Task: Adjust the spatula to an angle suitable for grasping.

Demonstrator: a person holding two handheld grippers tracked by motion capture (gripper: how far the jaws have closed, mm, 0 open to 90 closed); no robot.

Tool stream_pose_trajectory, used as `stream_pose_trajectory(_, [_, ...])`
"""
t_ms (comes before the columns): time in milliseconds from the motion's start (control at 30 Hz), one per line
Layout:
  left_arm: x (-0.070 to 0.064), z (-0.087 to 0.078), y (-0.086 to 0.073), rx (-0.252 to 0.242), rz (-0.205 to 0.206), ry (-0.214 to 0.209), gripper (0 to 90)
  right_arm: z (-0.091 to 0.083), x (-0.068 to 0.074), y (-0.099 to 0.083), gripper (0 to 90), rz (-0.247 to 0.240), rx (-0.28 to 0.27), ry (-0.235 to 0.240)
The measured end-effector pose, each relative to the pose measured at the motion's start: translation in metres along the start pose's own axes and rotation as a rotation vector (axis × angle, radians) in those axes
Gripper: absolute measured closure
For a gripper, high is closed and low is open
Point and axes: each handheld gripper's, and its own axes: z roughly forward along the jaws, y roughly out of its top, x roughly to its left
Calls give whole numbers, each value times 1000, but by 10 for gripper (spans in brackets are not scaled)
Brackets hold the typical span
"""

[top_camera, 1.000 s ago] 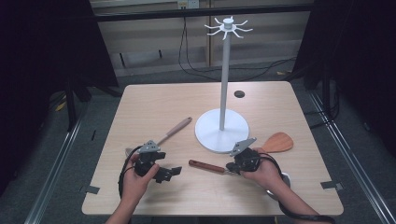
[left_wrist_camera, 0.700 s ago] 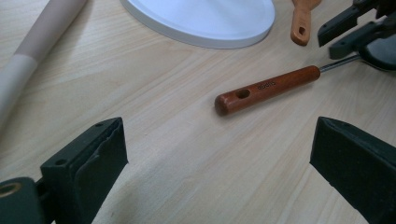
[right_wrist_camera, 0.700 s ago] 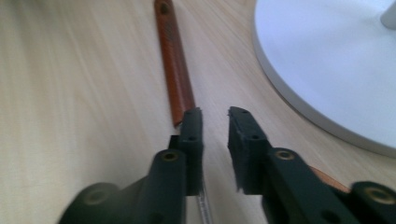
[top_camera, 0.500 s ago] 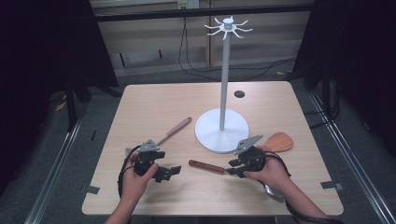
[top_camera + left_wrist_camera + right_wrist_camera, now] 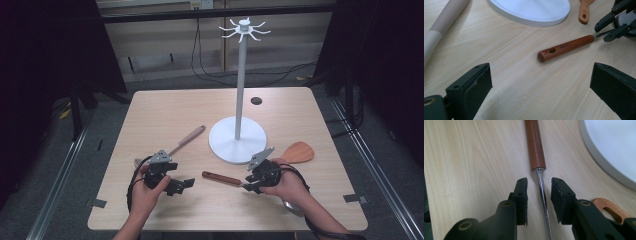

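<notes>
Right gripper (image 5: 251,184) is down low at the near right of the table (image 5: 165,112), and its jaws sit narrow on either side of the thin metal shank (image 5: 542,192) of a utensil, a small gap left on each side, not pinching it. That utensil lies flat on the wood: its reddish-brown wooden handle (image 5: 221,178) points toward the left gripper, with a small hanging hole near the free end (the stamped lettering on it is too small to read). The far end of the utensil is hidden behind the right hand (image 5: 286,184), so what kind of head it carries cannot be told. Left gripper (image 5: 181,185) hovers at the near left, jaws spread wide with nothing between them, aimed across the tabletop at the handle, well apart from it. Just behind the handle stands the white stand (image 5: 241,85), round base on the table and hooks at the top. A wooden spatula (image 5: 296,152) lies just right of that base, and a pale-handled utensil (image 5: 189,137) lies to its left.
</notes>
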Motion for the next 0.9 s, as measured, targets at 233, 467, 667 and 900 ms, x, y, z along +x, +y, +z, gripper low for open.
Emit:
stream_pose_trajectory(233, [-1,1,0,5,3,1,36,-1,-1,-2,685,19,44,1])
stream_pose_trajectory(467, [-1,1,0,6,4,2,37,-3,-1,-2,713,24,99,2])
stream_pose_trajectory(667, [-1,1,0,8,6,1,36,0,-1,0,746,25,136,-8])
stream_pose_trajectory(900, [-1,2,0,11,7,-3,36,4,0,6,829,24,224,-37])
